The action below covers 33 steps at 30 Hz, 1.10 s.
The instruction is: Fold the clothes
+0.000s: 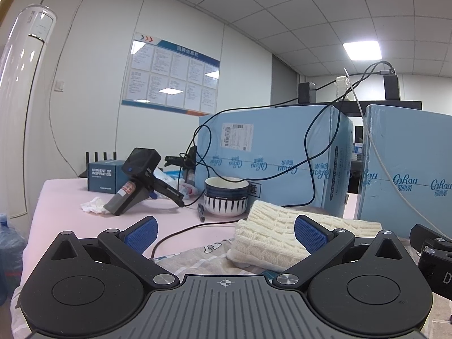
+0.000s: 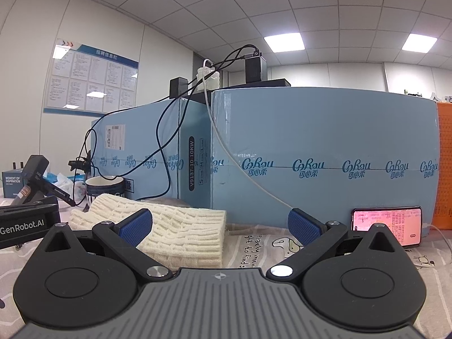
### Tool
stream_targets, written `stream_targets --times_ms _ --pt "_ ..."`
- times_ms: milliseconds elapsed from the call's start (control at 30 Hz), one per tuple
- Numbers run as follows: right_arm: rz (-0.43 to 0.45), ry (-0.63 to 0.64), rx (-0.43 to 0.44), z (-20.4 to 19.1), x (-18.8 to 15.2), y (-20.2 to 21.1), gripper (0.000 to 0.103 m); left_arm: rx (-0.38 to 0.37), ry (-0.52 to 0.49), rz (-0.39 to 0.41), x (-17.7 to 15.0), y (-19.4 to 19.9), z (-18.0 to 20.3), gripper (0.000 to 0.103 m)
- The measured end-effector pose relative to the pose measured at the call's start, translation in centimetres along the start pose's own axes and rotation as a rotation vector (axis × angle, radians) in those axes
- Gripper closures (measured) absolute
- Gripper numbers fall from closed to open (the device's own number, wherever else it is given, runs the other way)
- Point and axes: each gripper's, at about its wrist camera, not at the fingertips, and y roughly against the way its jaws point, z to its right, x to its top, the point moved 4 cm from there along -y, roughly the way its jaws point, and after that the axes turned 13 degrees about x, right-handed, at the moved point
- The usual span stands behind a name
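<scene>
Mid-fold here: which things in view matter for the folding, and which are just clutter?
Job: white knit garment, folded, on patterned cloth; left gripper and right gripper, both open.

Clutter: striped bowl, phone, blue cartons, spare gripper, pen.

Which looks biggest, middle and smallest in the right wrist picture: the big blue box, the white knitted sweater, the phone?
1. Big blue box, by far the largest.
2. White knitted sweater, folded in front of it.
3. Phone, smallest, partly hidden behind the gripper.
The sweater lies nearer the camera, so it looks bigger than it really is.
</scene>
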Motion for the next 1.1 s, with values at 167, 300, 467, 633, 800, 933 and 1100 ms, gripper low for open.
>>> stream_targets --times_ms 167,300,467,633,800,933,1100 --pt "0.011 -0.003 -0.003 0.1 0.1 0.3 0.0 0.003 -0.002 0.004 0.0 0.0 0.1 0.0" --pt "0.022 -0.002 -0.009 0.0 0.1 0.6 0.0 0.003 -0.001 0.008 0.0 0.2 0.0 0.0" --pt "0.028 -0.001 -0.016 0.1 0.1 0.7 0.0 0.001 0.002 0.013 0.1 0.2 0.0 0.0" --pt "0.033 -0.005 -0.025 0.1 0.1 0.8 0.0 0.001 0.006 0.013 0.1 0.3 -0.1 0.0" --pt "0.036 -0.008 -0.039 0.2 0.1 0.9 0.0 0.0 0.014 0.014 0.1 0.3 -0.2 0.0" --pt "0.044 -0.01 -0.044 0.3 0.1 1.0 0.0 -0.002 0.021 0.014 0.1 0.3 -0.3 0.0" --pt "0.049 -0.026 -0.045 0.6 0.1 1.2 0.0 0.002 0.024 0.015 0.2 0.3 -0.3 0.0"
